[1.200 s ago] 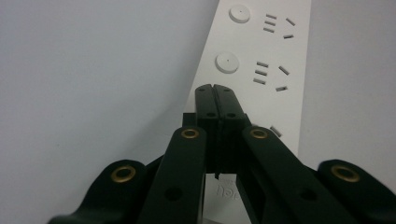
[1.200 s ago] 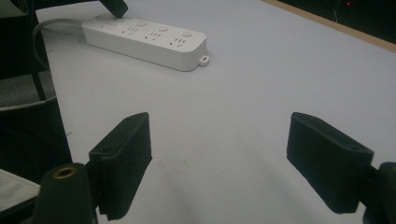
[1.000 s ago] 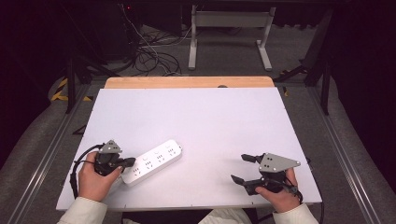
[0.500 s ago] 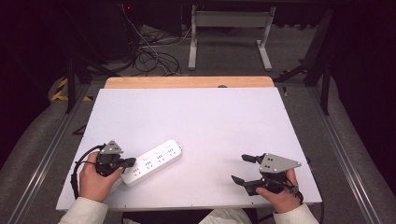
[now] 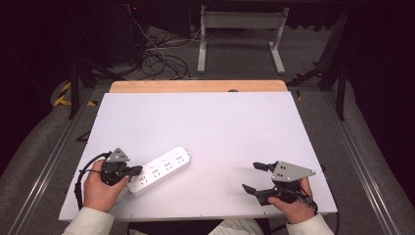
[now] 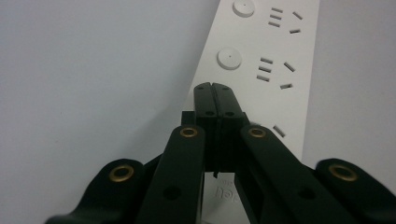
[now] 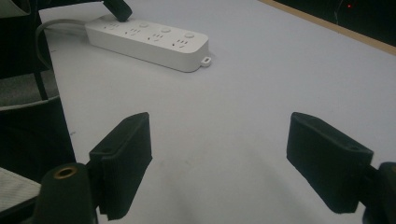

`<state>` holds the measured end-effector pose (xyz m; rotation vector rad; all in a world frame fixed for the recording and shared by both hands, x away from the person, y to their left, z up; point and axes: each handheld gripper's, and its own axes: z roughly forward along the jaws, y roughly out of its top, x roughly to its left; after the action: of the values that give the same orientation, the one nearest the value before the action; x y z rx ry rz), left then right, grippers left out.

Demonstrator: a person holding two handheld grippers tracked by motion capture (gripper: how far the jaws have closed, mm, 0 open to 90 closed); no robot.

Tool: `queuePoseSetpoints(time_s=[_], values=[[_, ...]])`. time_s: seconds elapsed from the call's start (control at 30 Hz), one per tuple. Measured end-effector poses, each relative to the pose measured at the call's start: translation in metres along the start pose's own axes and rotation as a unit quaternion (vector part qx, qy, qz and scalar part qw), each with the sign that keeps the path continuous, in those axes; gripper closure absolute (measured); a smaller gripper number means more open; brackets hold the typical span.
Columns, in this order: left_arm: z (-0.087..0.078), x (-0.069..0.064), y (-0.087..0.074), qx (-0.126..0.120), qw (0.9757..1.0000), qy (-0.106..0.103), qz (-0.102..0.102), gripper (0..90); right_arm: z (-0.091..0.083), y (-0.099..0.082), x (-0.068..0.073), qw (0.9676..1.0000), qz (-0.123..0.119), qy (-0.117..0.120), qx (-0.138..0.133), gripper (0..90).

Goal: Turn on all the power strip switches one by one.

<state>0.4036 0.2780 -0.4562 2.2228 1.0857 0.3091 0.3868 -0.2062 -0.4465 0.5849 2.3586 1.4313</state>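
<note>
Partly hidden power strip (image 6: 261,70) under closed left tongs (image 6: 215,87), near end cut off

Both grippers held low at the near edge, left closed, right spread.

Left gripper (image 5: 136,171) is gripped in the left hand (image 5: 100,188) at the near left corner, jaws pointed right and slightly away; in the left gripper view (image 6: 215,87) the two black jaws are pressed flat together with nothing between them, tips angled down. Its cable is looped out to the left of the wrist. Right gripper (image 5: 253,177) is held in the right hand (image 5: 292,204) at the near right corner, jaws pointed left and set wide apart; in the right gripper view (image 7: 219,154) nothing is seen between the pads. Both forearms enter from the bottom edge in pale sleeves.
</note>
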Motion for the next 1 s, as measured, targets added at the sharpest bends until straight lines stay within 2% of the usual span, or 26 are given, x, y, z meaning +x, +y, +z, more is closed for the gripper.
queuePoseSetpoints(time_s=[0.17,0.27,0.3,0.33,0.4,0.43,0.47,0.5,0.53,0.6,0.7,0.8,1.0], values=[[0.0,-0.001,0.0,0.004,1.0,0.005,0.001,90.0,0.001,0.0,0.0,1.0,0.001,0.001,0.001,22.4],[0.0,0.001,-0.001,-0.003,1.0,-0.001,-0.007,90.0,0.0,0.0,0.0,1.0,0.002,0.001,-0.001,22.4],[-0.004,-0.001,-0.003,-0.018,0.9995,0.025,0.0,89.9,-0.001,0.0,0.0,1.0,0.001,0.0,-0.002,22.4],[-0.007,-0.001,-0.003,-0.026,0.9991,0.034,0.0,89.9,-0.001,0.0,0.0,1.0,0.001,0.0,-0.002,22.4],[-0.018,0.002,-0.001,-0.067,0.9974,0.024,-0.007,90.0,-0.002,-0.001,-0.001,1.0,0.001,-0.001,-0.001,22.4],[-0.023,0.001,0.001,-0.08,0.9965,0.021,-0.006,89.9,-0.002,-0.001,-0.002,1.0,0.001,-0.002,-0.001,22.5],[-0.027,-0.001,0.003,-0.089,0.9957,0.025,0.001,89.9,-0.002,-0.001,-0.002,1.0,0.003,-0.002,-0.001,22.5],[-0.027,-0.001,0.003,-0.089,0.9957,0.025,0.001,89.9,-0.002,-0.002,-0.003,1.0,0.005,-0.004,-0.002,22.5],[-0.03,-0.003,0.006,-0.093,0.9953,0.022,0.01,89.9,-0.002,-0.002,-0.003,1.0,0.004,-0.003,-0.001,22.5],[-0.031,-0.005,0.007,-0.097,0.9951,0.017,0.008,89.9,-0.001,-0.002,-0.003,1.0,0.003,-0.003,0.0,22.4],[-0.035,-0.009,0.01,-0.105,0.9943,0.013,0.018,89.9,-0.001,-0.002,-0.002,1.0,0.004,-0.003,0.0,22.5],[-0.035,-0.01,0.012,-0.102,0.9944,0.013,0.021,89.9,-0.001,-0.002,-0.003,1.0,0.005,-0.002,-0.001,22.4],[-0.025,-0.012,0.017,-0.099,0.9948,0.003,0.025,89.9,0.0,-0.002,-0.003,1.0,0.006,-0.001,0.001,22.4]])
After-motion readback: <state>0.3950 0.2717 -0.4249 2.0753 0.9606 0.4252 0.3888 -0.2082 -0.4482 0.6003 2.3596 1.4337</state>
